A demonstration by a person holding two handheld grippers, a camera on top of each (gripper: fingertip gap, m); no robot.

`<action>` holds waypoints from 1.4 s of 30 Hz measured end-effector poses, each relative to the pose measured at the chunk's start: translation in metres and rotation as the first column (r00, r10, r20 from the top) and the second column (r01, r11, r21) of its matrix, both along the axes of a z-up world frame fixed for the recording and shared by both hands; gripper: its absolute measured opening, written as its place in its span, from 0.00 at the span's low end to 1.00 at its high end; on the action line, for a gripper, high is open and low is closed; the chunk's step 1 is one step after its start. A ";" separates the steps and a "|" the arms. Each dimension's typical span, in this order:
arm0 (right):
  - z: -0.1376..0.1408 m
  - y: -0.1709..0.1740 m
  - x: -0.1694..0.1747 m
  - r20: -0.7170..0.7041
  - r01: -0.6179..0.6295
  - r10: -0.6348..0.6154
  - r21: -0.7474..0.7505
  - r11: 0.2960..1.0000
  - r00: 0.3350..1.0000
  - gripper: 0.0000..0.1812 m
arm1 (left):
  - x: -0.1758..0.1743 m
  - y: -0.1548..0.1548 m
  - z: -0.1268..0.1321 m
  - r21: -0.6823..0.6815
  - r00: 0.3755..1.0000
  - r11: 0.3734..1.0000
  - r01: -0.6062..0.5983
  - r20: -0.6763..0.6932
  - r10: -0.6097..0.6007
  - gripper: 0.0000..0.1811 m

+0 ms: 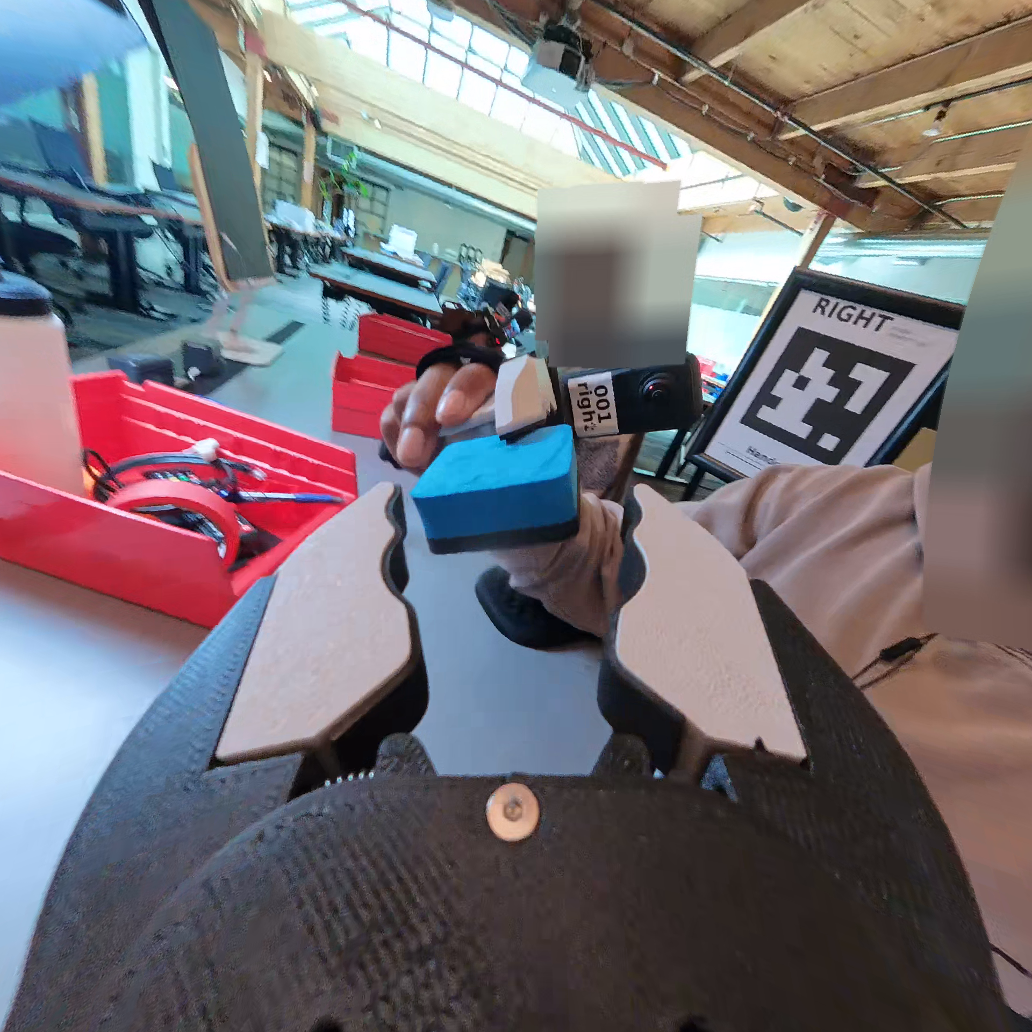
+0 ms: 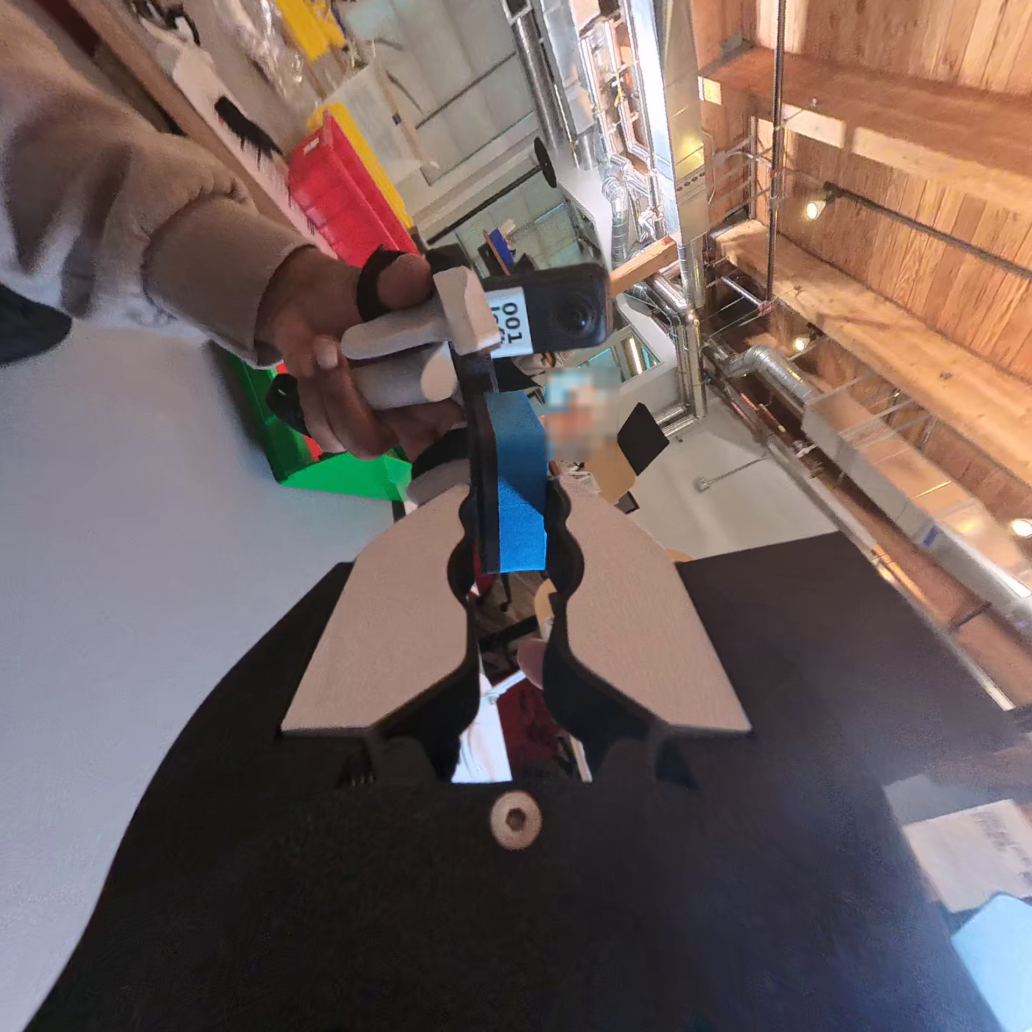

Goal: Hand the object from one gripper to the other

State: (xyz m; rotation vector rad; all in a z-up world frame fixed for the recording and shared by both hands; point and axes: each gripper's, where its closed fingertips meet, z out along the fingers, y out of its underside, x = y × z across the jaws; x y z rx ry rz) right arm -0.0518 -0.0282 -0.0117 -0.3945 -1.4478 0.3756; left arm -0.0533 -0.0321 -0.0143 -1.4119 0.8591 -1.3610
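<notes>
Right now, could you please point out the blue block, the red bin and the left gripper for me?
blue block (image 1: pixel 494 474): left wrist view, its blue top face.
red bin (image 1: pixel 134 550): left wrist view, its front wall.
left gripper (image 1: pixel 516 497): left wrist view, midway between its open fingers.

Workshop hall, timber roof, daylight from above.

Exposed wooden beams and joists (image 1: pixel 810 72) overhead; long skylight strip (image 1: pixel 502 72) bright, red pipe crossing beneath it. Rows of dark work tables (image 1: pixel 385 279) receding toward the far wall, grey floor between. Pale tabletop (image 1: pixel 67 698) near, red bin (image 1: pixel 167 547) of tape and cables at its left edge. Framed marker board (image 1: pixel 826 385) leaning at right. In right wrist view: silver ductwork (image 2: pixel 687 313) along plank ceiling (image 2: pixel 893 167), small spot lamps lit, stacked red, yellow and green bins (image 2: pixel 346 195).
</notes>
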 end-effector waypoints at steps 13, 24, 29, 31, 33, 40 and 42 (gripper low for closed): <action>0.002 0.018 0.001 0.041 -0.073 0.114 -0.548 0.833 0.993 0.30 | -0.015 0.017 0.004 0.404 0.942 0.882 -0.242 -0.119 0.313 0.31; -0.005 -0.007 -0.009 -0.090 -0.232 0.500 -0.945 0.229 0.861 0.36 | -0.008 0.004 0.009 0.694 0.904 0.686 -0.218 -0.121 0.409 0.31; -0.006 -0.021 -0.013 -0.094 -0.214 0.552 -0.964 0.156 0.828 0.33 | -0.001 0.002 0.001 0.779 0.876 0.603 -0.171 -0.160 0.455 0.31; -0.007 -0.014 -0.016 -0.113 -0.190 0.527 -0.977 0.095 0.842 0.20 | -0.001 0.001 0.001 0.807 0.862 0.570 -0.156 -0.171 0.478 0.31; -0.005 -0.011 -0.016 -0.153 -0.203 0.533 -0.978 0.037 0.832 0.18 | -0.001 0.004 -0.001 0.827 0.838 0.540 -0.155 -0.180 0.515 0.31; -0.002 0.003 -0.013 -0.104 -0.243 0.415 -0.924 0.297 0.904 0.16 | -0.006 0.003 0.009 0.637 0.911 0.739 -0.220 -0.137 0.389 0.34; 0.002 0.006 -0.009 -0.071 -0.235 0.342 -0.852 0.468 0.937 0.16 | -0.012 0.004 0.016 0.524 0.938 0.817 -0.241 -0.091 0.335 0.34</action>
